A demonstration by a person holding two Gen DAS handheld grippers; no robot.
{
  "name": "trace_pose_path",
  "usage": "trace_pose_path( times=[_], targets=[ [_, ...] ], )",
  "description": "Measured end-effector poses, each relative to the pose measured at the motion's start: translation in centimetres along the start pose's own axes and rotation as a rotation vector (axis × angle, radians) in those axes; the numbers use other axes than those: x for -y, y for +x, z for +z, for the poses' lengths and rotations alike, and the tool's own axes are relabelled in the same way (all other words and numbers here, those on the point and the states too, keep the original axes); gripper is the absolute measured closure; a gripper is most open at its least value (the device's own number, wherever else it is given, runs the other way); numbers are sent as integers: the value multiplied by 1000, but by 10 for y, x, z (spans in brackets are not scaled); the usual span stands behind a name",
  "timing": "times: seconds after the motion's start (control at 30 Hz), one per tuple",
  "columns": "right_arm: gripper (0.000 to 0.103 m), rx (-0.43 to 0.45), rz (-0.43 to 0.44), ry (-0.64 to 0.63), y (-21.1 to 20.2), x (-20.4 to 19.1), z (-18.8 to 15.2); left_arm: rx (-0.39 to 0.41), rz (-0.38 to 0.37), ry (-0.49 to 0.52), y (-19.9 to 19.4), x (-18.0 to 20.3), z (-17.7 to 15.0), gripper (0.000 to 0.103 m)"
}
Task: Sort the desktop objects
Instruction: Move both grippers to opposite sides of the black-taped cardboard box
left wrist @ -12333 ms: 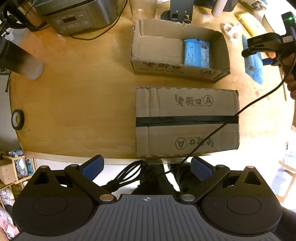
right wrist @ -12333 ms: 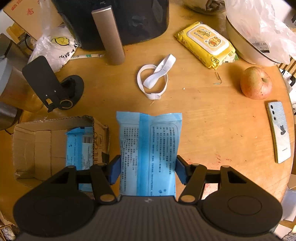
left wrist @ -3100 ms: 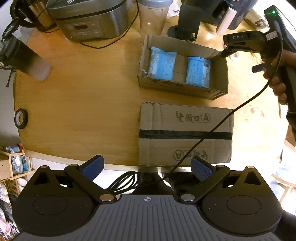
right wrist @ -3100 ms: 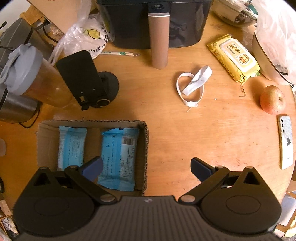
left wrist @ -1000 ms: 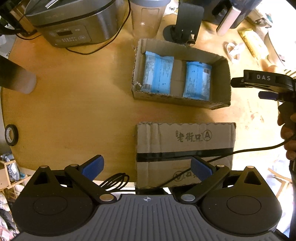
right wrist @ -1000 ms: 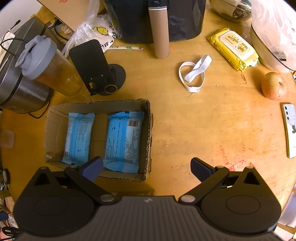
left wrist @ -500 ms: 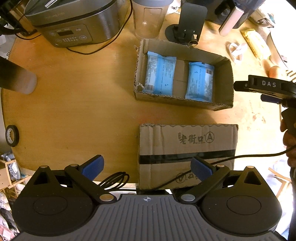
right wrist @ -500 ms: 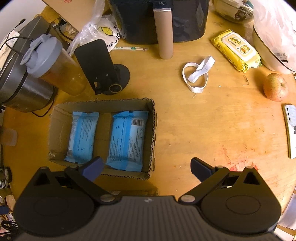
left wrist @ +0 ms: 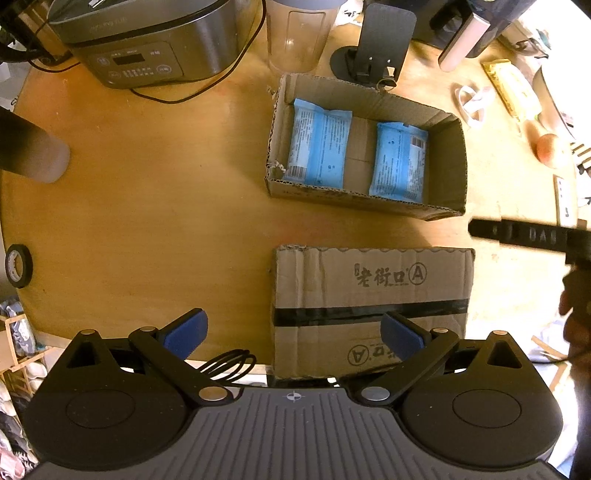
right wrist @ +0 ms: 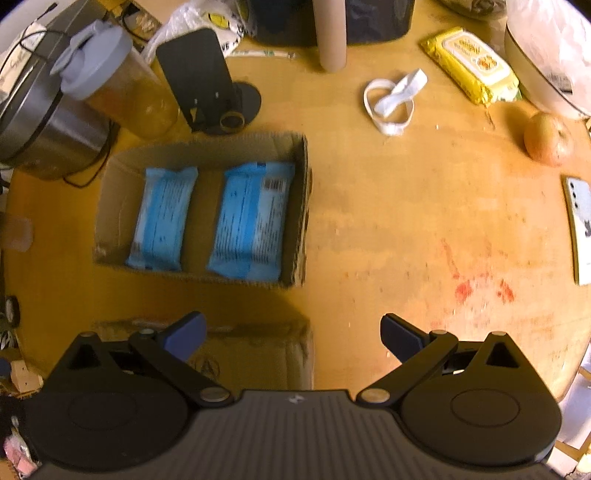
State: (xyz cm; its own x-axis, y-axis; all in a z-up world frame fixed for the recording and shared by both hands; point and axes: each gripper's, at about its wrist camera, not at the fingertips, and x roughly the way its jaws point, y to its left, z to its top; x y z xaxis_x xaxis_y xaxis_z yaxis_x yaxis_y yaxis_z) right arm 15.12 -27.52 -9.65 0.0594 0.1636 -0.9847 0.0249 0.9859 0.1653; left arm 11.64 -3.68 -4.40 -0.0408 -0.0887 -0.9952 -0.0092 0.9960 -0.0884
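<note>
An open cardboard box (left wrist: 447, 158) (right wrist: 301, 206) on the wooden table holds two blue packets side by side, one on the left (left wrist: 319, 142) (right wrist: 160, 218) and one on the right (left wrist: 399, 162) (right wrist: 253, 221). A flat cardboard lid (left wrist: 369, 295) (right wrist: 251, 350) with a black tape stripe lies in front of it at the table edge. My left gripper (left wrist: 293, 332) is open and empty, over the lid's near part. My right gripper (right wrist: 293, 334) is open and empty, in front of the box's right side; it shows in the left wrist view (left wrist: 524, 234) at the right.
A rice cooker (left wrist: 147, 40), a lidded cup (right wrist: 118, 85), a black phone stand (right wrist: 210, 85) and a metal cylinder (right wrist: 330, 33) stand behind the box. A white strap (right wrist: 393, 99), yellow wipes pack (right wrist: 471, 64), apple (right wrist: 548, 138) and phone (right wrist: 580, 229) lie at the right. A tape roll (left wrist: 18, 266) lies far left.
Earlier my right gripper held a blue packet; that packet now lies in the box beside the first. Over the last second both grippers have drawn back toward the table's near edge, still open.
</note>
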Motion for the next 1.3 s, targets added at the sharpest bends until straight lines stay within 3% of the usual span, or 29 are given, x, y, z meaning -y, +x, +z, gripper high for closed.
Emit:
trace_pose_path(
  times=[0.87, 1.3],
  targets=[
    [0, -104, 19, -26, 5, 1, -50, 17, -14, -2, 3, 1, -3, 0],
    [0, -80, 56, -15, 7, 6, -52, 25, -61, 1, 13, -2, -11, 0]
  ],
)
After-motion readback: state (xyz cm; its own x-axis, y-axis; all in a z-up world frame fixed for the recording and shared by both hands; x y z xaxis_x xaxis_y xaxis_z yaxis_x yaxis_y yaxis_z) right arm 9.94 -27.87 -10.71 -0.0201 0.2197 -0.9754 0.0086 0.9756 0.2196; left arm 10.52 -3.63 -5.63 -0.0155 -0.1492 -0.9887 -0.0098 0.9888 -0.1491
